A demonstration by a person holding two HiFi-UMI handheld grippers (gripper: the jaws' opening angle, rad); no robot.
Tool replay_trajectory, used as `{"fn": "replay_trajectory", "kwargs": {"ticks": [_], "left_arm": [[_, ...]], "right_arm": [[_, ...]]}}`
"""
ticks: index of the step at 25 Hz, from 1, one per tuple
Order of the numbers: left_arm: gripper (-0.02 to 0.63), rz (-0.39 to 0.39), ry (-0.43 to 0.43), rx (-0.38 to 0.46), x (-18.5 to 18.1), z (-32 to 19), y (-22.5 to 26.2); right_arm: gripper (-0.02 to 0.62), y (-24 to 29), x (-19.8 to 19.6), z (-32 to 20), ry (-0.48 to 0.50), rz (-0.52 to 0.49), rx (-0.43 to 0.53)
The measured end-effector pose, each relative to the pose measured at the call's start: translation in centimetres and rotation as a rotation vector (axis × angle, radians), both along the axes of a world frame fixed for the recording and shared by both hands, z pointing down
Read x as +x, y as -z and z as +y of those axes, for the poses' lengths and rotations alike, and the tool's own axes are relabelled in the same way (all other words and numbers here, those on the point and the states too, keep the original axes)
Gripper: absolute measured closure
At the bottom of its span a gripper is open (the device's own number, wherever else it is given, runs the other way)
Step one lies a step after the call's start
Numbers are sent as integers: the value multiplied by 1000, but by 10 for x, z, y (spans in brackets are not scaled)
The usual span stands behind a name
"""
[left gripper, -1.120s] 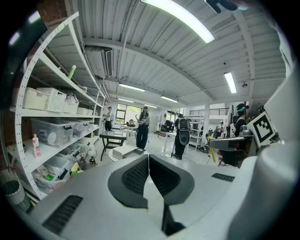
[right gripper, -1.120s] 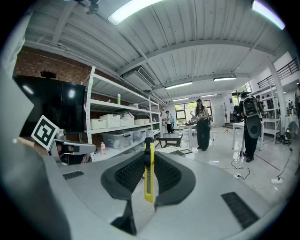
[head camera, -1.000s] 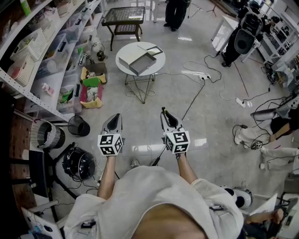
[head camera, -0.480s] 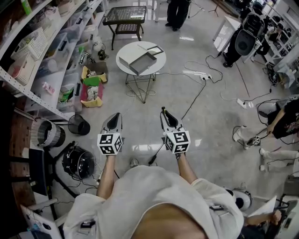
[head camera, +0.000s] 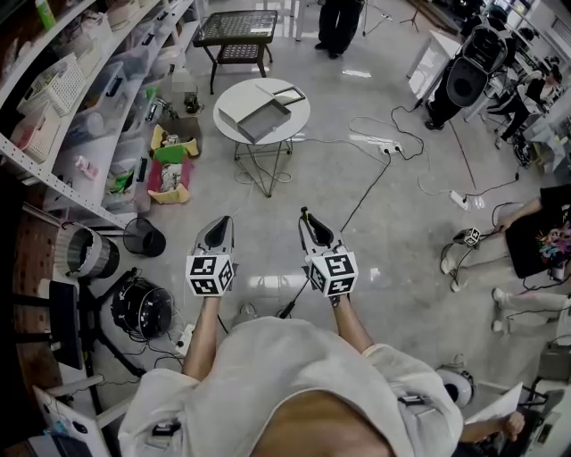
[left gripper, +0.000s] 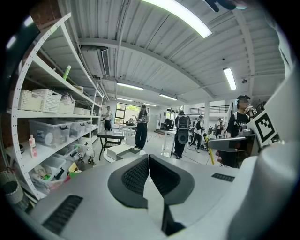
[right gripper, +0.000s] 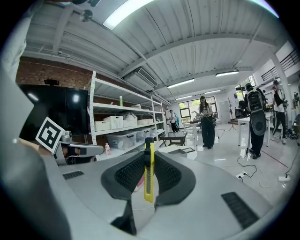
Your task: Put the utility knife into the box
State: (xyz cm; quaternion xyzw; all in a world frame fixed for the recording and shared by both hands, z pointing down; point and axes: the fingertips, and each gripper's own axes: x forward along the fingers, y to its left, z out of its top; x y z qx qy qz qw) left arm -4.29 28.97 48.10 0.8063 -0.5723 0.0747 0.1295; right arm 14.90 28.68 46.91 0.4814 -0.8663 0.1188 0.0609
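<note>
Head view: square black-and-white marker cubes sit on both tools, left (head camera: 211,275) and right (head camera: 332,272). Print on the shelf (head camera: 53,107) goods is too small to read.

Room is a workshop with a glossy gray concrete floor (head camera: 401,223) crossed by loose cables (head camera: 375,178). The white rack of shelves runs along the left with bins and baskets. A black mesh side table (head camera: 236,29) stands at the far end, and a fan (head camera: 138,308) and a wire bin (head camera: 143,236) are on the floor at left. One person in black (head camera: 339,22) stands at the top edge, another (head camera: 535,241) is at the right edge.

A round white desk (head camera: 230,105) stands ahead of the person, well apart from both tools. On it is an open gray box (head camera: 272,118) with a flat piece (head camera: 287,92) lying just beside it.

Right tongs (head camera: 312,223) are clamped on the knife (right gripper: 149,173), which is in the air in front of the person, not at the box. It is a slim yellow body with a dark slider strip and a dark end. It stands upright between the ribbed black pads, its top poking above the tips and its lower end hanging below them.

Left tongs (head camera: 223,220) have their pads pressed together with nothing between them. They are held level beside the right tongs, and both point toward the desk.
</note>
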Motion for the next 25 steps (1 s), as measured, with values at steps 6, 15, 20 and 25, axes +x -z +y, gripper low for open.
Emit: {"fn": "replay_trajectory", "kwargs": {"ticks": [6,15,20,25], "left_arm": [[586,-9,-16,-19,27,0,-8],[586,-9,-4,-34,19,-27,-19],[586,12,-13,-40,8,-67,-31],[586,36,-39,-34,-10,-127,-33]], "right_arm": [[514,-7,17,-4,5,-14,-11],[514,-19,12,-31,11,-20,-31],[514,-24,-3,-68,11,-1,-33],[514,-23,-25,-124,-8,24,-31]]}}
